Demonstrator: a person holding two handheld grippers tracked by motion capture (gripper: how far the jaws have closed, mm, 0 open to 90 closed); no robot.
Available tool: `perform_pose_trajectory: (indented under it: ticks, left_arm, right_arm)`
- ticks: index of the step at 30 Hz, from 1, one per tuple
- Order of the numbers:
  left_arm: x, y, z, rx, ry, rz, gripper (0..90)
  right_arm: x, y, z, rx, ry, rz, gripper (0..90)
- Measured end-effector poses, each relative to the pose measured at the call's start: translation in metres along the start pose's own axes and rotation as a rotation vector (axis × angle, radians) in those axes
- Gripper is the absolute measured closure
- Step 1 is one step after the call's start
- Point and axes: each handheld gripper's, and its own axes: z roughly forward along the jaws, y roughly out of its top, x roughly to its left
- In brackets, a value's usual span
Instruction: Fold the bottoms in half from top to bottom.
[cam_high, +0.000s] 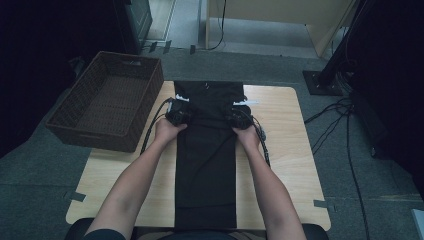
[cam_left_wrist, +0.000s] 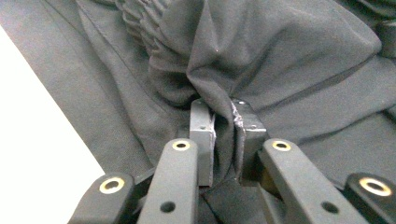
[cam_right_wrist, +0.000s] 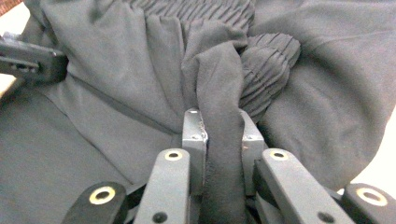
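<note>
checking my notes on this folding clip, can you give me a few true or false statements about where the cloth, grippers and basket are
1. The left gripper has black garment fabric pinched in its jaws. True.
2. The right gripper is open and clear of the cloth. False: its jaws are shut on a fold of the garment.
3. The wicker basket holds folded clothes. False: nothing lies in it.
4. The basket sits at the left edge of the wooden table. True.
5. The garment lies inside the basket. False: it is laid out along the middle of the table.
</note>
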Motion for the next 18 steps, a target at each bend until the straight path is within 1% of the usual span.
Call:
perform_pose_trajectory:
  ticks: [1, 4, 6, 7, 8, 9, 11, 13, 14, 15, 16, 18]
  left_arm:
    - [0.0, 0.001, -0.003, -0.011, -0.001, 0.004, 84.0]
    - [-0.002, 0.004, -0.017, -0.055, -0.006, 0.008, 86.3]
    - [-0.005, 0.006, -0.028, -0.09, -0.013, 0.014, 86.6]
    - [-0.007, 0.007, -0.036, -0.095, -0.018, 0.024, 86.7]
    - [-0.009, 0.008, -0.043, -0.112, -0.026, 0.028, 86.9]
    - [-0.012, 0.007, -0.053, -0.141, -0.034, 0.04, 86.8]
    - [-0.017, 0.005, -0.066, -0.162, -0.043, 0.056, 86.8]
    - [-0.021, -0.002, -0.08, -0.18, -0.074, 0.054, 86.8]
    - [-0.024, -0.005, -0.086, -0.172, -0.089, 0.056, 86.8]
    - [-0.028, -0.011, -0.091, -0.173, -0.102, 0.062, 86.8]
    - [-0.031, -0.015, -0.093, -0.166, -0.108, 0.071, 86.7]
    - [-0.037, -0.025, -0.098, -0.145, -0.12, 0.092, 86.7]
  right_arm:
    - [0.001, 0.002, -0.002, -0.006, 0.003, 0.02, 80.1]
    - [0.001, 0.007, -0.014, -0.039, 0.037, 0.049, 81.0]
    - [0.004, 0.011, -0.024, -0.063, 0.052, 0.033, 81.1]
    - [0.006, 0.013, -0.03, -0.075, 0.059, 0.019, 81.1]
    - [0.009, 0.015, -0.037, -0.083, 0.066, 0.005, 81.1]
    - [0.011, 0.016, -0.045, -0.095, 0.073, -0.009, 81.1]
    - [0.016, 0.017, -0.059, -0.114, 0.093, -0.022, 81.0]
    - [0.022, 0.014, -0.074, -0.122, 0.113, -0.034, 81.0]
    - [0.025, 0.011, -0.08, -0.124, 0.12, -0.051, 80.9]
    - [0.028, 0.007, -0.086, -0.115, 0.128, -0.058, 80.9]
    - [0.031, 0.001, -0.092, -0.111, 0.14, -0.073, 80.8]
    - [0.033, -0.008, -0.099, -0.098, 0.154, -0.07, 80.8]
